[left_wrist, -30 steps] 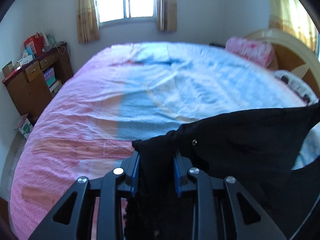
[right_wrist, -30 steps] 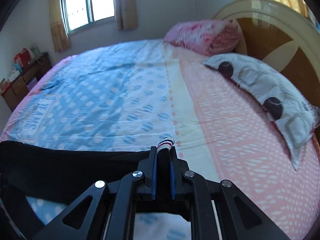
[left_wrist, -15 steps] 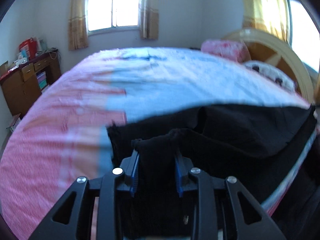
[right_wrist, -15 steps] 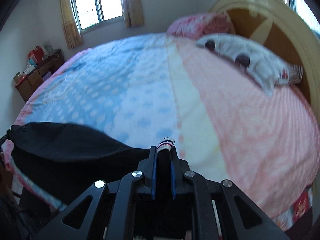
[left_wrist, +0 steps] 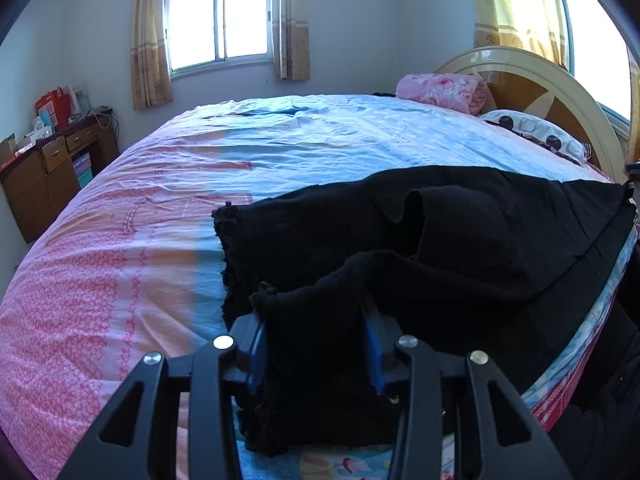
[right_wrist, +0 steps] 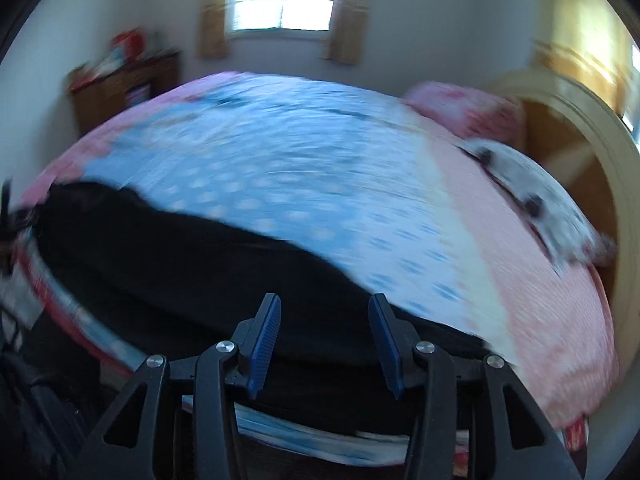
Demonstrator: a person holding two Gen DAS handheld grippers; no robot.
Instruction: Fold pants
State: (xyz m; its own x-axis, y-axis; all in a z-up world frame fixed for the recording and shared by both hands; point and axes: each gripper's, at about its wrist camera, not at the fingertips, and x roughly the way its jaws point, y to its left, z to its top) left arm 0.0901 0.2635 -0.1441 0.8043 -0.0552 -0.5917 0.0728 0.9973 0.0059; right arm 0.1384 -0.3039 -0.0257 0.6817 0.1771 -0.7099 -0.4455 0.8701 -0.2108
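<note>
Black pants (left_wrist: pixel 460 248) lie spread along the near edge of the bed (left_wrist: pixel 168 216), bunched in folds. In the left wrist view my left gripper (left_wrist: pixel 314 320) has its blue pads wide apart with a hem end of the pants lying between them. In the right wrist view, which is motion-blurred, the pants (right_wrist: pixel 192 268) stretch across the bed's near edge. My right gripper (right_wrist: pixel 324 304) is open and empty just above them.
The bed has a pink and blue sheet (right_wrist: pixel 320 168). A pink folded blanket (left_wrist: pixel 440 86) and a spotted pillow (left_wrist: pixel 536 132) lie by the wooden headboard (left_wrist: pixel 552 92). A wooden cabinet (left_wrist: pixel 52 168) stands left of the bed under the window (left_wrist: pixel 218 24).
The pants came down from being held stretched in the air onto the bed. My right gripper opened and let go of its end. My left gripper's jaws opened wider.
</note>
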